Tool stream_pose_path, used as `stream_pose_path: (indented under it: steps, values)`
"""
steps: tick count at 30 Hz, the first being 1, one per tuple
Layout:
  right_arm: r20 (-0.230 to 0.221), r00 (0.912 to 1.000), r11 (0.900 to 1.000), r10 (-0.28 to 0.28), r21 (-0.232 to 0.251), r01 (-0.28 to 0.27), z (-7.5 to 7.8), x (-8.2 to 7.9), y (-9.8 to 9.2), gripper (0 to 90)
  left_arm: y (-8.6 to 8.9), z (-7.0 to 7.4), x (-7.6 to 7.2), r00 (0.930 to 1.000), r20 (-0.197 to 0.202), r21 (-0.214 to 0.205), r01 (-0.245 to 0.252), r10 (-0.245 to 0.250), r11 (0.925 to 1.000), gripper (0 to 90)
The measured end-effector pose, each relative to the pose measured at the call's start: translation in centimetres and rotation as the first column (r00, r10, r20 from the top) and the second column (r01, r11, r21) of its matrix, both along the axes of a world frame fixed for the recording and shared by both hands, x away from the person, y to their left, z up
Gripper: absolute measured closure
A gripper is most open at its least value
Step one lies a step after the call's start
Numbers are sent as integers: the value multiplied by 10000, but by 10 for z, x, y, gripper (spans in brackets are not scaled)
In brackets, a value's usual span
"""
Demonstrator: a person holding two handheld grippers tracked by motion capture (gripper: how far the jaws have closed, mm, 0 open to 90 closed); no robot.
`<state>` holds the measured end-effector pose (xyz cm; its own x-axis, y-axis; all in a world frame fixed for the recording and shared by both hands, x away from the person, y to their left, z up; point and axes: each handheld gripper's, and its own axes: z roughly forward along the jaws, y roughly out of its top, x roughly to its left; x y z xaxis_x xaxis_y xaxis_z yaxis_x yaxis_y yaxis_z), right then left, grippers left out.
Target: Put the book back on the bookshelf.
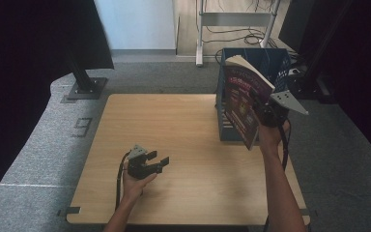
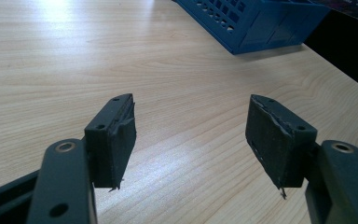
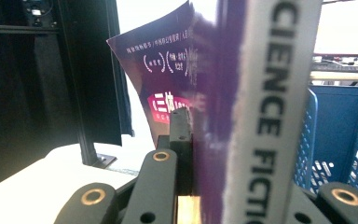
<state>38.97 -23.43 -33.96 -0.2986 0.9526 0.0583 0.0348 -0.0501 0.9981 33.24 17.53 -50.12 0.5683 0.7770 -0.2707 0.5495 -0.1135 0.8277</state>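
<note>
Mid-transfer, by judgement: right claw (image 1: 265, 110) clamped on purple book (image 1: 240, 104) above blue crate (image 1: 275, 60), left claw (image 1: 158, 163) open, idle over worktop (image 1: 183, 125); next, lowering spine-first into crate.

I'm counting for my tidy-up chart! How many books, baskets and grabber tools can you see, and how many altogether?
Books: 1, the purple book clamped in the right gripper.
Baskets: 1, the blue crate.
Grabber tools: 2, counting the left gripper, open and empty.
Total: 4
</note>
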Motion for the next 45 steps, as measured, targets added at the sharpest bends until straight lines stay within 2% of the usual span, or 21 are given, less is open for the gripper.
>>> stream_pose_path:
  steps: [9, 17, 30, 45]
  values:
    - [102, 9998, 9998, -174, 51, 173, -1, 8, -3, 814, 3, 1, 1, 10000, 9, -22, -73, 73, 10000, 333]
    - [5, 9993, 9993, -365, 51, 365, -4, 16, -3, 814, 4, 1, 1, 10000, -17, -28, -57, 57, 10000, 332]
    - [-62, 9985, 9985, -536, 84, 537, -4, 32, -1, 814, 11, 1, -1, 9995, -14, 131, -300, 301, 9995, 330]
    - [-109, 9976, 9975, -677, 176, 679, -7, 50, 2, 814, 19, 0, -5, 9984, -26, 52, -564, 564, 9984, 330]
